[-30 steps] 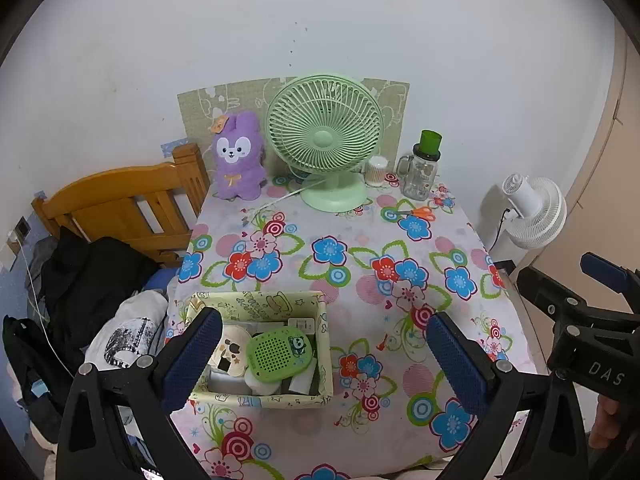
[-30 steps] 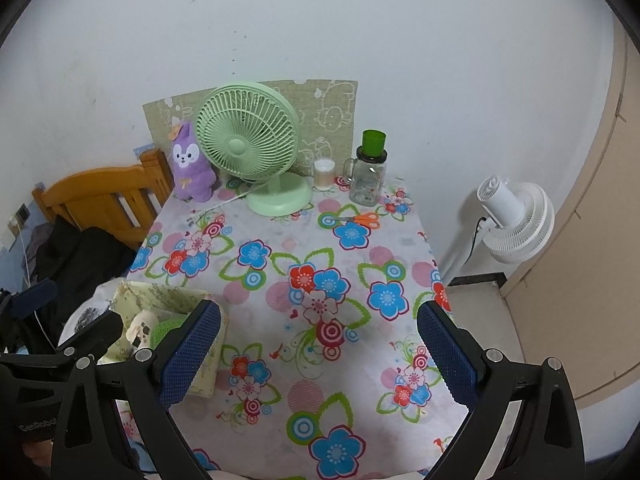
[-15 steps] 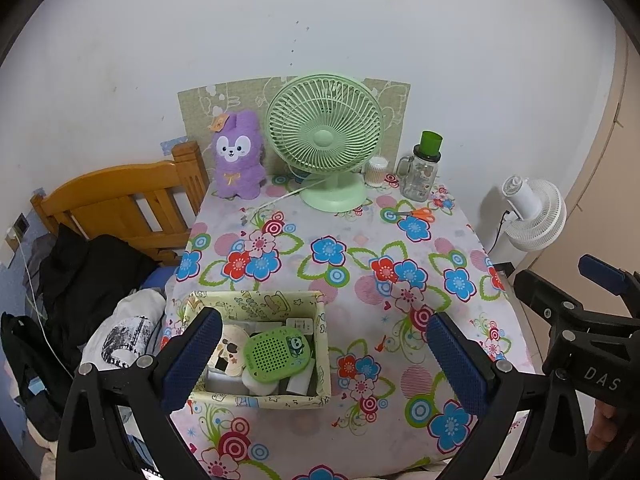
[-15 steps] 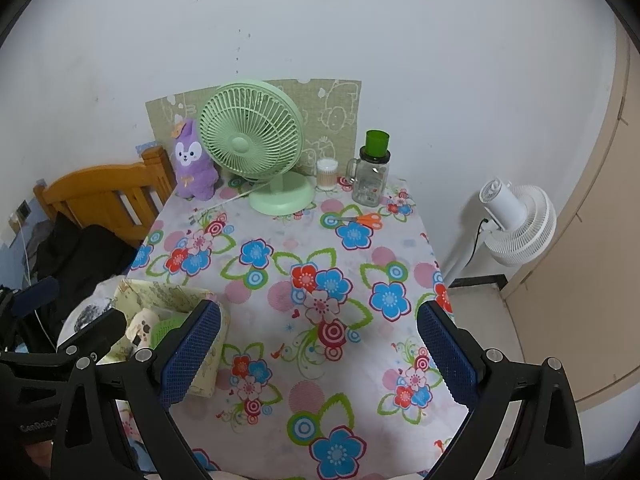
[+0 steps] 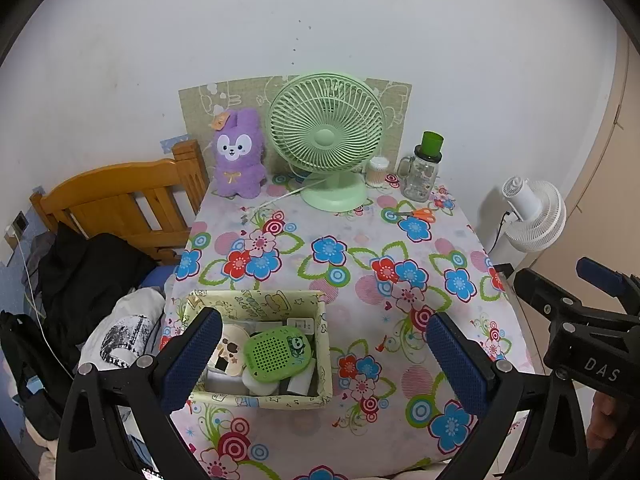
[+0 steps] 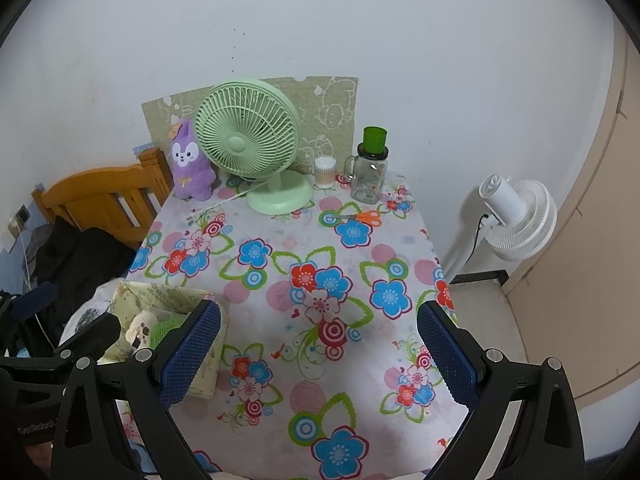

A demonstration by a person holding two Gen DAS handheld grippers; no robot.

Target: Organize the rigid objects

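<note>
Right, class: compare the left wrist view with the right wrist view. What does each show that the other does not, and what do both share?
Only the left wrist view looks down into the patterned box, showing the green speaker-like gadget lying on white items; it also shows the right hand-held gripper at its edge. Only the right wrist view shows bare floor beside the table. Both share the green fan, purple plush, glass jar, orange scissors and white floor fan.

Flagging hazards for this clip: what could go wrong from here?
The box sits near the table's front-left edge; a push from the open left gripper might slide it off. The items inside are piled, so lifting the green gadget may drag neighbours. The fan cord could snag.
</note>
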